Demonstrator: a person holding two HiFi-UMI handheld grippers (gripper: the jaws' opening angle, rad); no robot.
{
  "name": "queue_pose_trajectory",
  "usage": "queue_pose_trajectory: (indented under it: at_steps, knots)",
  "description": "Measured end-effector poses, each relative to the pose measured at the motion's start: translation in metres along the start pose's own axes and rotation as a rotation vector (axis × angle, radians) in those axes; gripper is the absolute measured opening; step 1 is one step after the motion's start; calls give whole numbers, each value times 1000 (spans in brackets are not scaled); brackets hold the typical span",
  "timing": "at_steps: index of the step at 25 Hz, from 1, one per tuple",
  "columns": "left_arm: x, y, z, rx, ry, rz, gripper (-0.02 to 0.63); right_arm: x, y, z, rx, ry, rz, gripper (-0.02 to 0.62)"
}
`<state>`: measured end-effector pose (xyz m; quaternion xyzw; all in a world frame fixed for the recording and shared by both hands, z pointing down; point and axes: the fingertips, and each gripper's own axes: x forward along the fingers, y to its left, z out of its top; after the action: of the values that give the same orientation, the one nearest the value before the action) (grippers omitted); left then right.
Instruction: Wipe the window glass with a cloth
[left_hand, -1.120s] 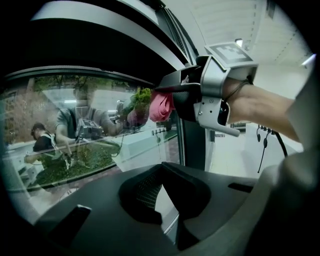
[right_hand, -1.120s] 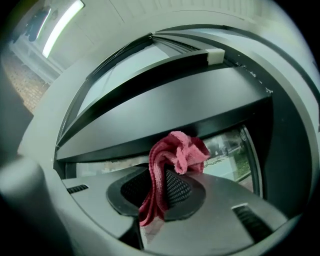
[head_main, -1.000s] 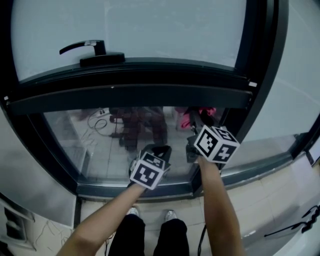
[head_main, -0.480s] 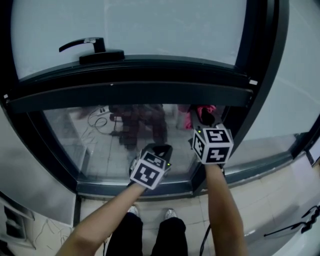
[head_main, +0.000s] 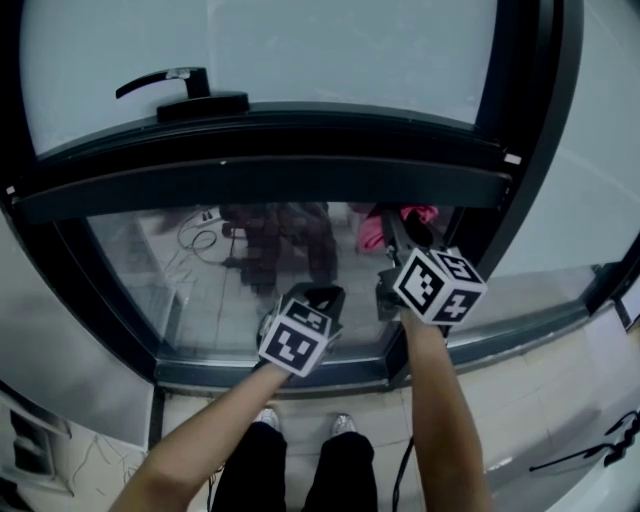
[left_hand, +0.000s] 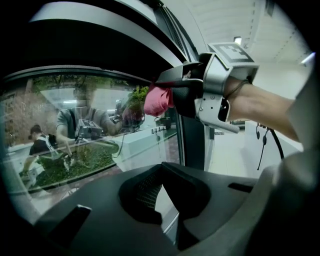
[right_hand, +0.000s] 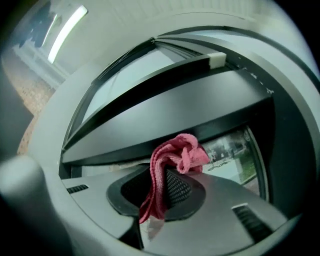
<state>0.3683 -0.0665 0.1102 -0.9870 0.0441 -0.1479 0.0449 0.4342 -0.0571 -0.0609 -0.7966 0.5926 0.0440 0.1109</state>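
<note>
The right gripper (right_hand: 159, 192) is pinching a pink cloth (right_hand: 176, 154) between its jaws; the cloth is bunching above the fingertips and hanging down between them. Beyond the fingers a dark frame bar (right_hand: 165, 112) is crossing, and window glass (right_hand: 235, 150) is showing past the right finger

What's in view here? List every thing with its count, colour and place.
window glass: several panes; a clear one low in the middle, a frosted one above
window frame: one, black, around and between the panes
handle: one, black, upper left on the frame
cloth: one, pink, in the right gripper's jaws, up by the clear pane
cable: one, black, lower right
shoes: two, light, on the floor below the window
left gripper: one, black, jaws together and empty, near the clear pane
right gripper: one, black, jaws shut on the cloth
forearms: two, bare, reaching towards the window
</note>
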Motion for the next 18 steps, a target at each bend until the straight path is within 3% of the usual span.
queue_pose_trajectory:
  at_steps: [6, 12, 18]
  knots:
    - [-1, 3, 0, 12, 4, 3, 2, -4, -19, 6, 383, -142, 9, 52]
    - [-2, 11, 8, 24, 0, 9, 2, -3, -36, -13, 723, -256, 21, 44]
    - [1, 10, -6, 6, 23, 7, 2, -12, -51, -43, 797, -249, -54, 43]
